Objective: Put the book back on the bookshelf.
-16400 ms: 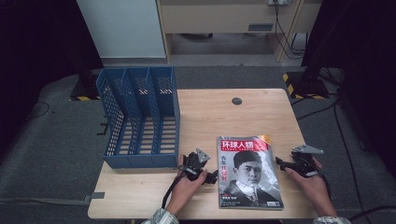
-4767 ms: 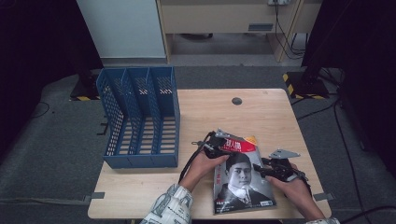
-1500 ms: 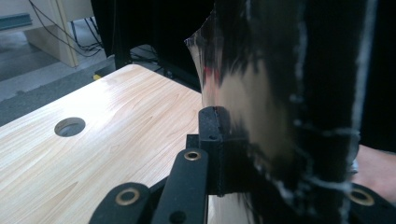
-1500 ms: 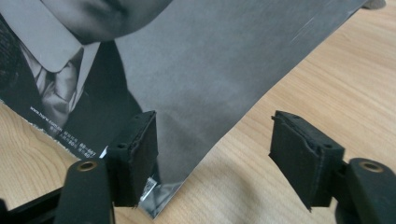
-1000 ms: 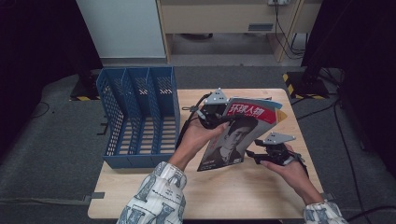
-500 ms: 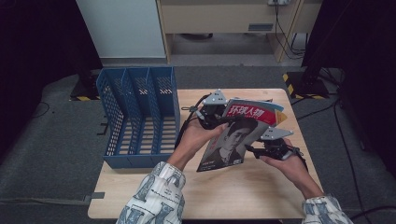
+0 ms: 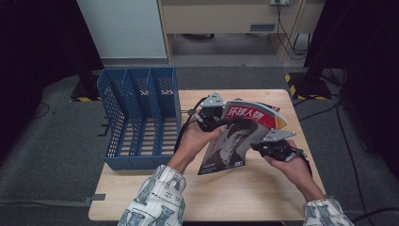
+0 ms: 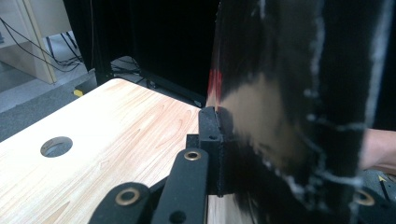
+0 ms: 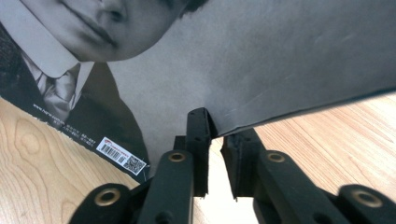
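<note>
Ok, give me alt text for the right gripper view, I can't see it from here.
The right gripper has just been closing its black jaws on the lower edge of a magazine, whose grey cover shows a suited portrait and a barcode. Light wooden table lies beneath.

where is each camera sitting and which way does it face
high view: above the person's side, looking forward and down on the table; both forearms, left gripper and right gripper show.
left gripper view: on the left gripper, looking along its jaws shut on the magazine.
right gripper view: on the right gripper, jaws just closing about the magazine's edge.
shared: all show the magazine and table.
</note>
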